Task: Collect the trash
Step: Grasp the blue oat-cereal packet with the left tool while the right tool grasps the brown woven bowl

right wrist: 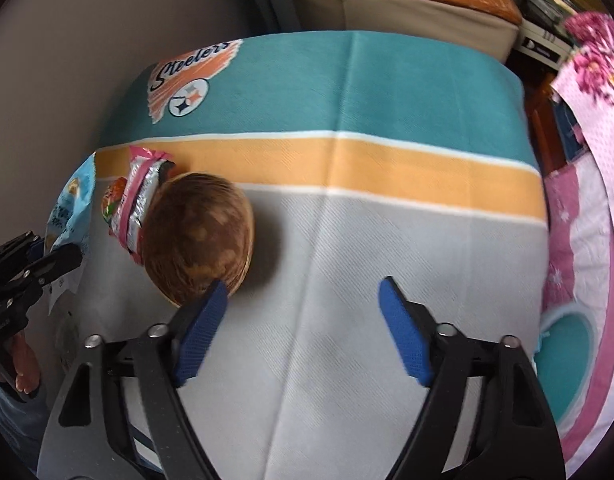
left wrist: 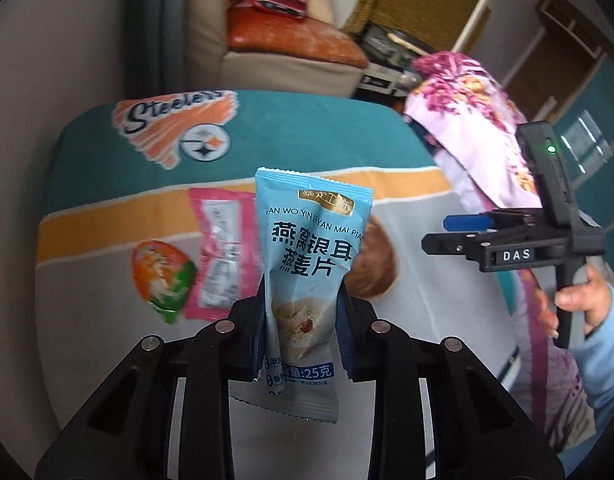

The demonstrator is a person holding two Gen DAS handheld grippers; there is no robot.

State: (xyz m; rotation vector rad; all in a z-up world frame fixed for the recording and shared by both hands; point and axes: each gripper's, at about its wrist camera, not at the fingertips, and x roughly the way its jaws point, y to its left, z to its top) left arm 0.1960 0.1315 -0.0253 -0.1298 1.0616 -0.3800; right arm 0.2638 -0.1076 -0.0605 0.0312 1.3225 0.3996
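My left gripper (left wrist: 303, 292) is shut on a light blue oatmeal packet (left wrist: 311, 232), which stands up between the fingers above the table. Behind it on the cloth lie a pink wrapper (left wrist: 221, 252) and an orange-and-green wrapper (left wrist: 163, 276), with a brown round bowl (left wrist: 373, 260) to their right. My right gripper (right wrist: 303, 282) hangs open over the grey cloth with nothing between its blue pads; its left fingertip overlaps the near edge of the bowl (right wrist: 199, 236). The left gripper (right wrist: 55, 260) with the packet (right wrist: 73, 200) shows at that view's left edge.
The table wears a teal, orange and grey cloth (right wrist: 387, 240) with a Steelers logo (left wrist: 175, 128). A pink floral cloth (left wrist: 467, 112) hangs at the right. A beige sofa with an orange cushion (left wrist: 291, 36) stands behind. A hand (left wrist: 583, 304) holds the right gripper (left wrist: 455, 234).
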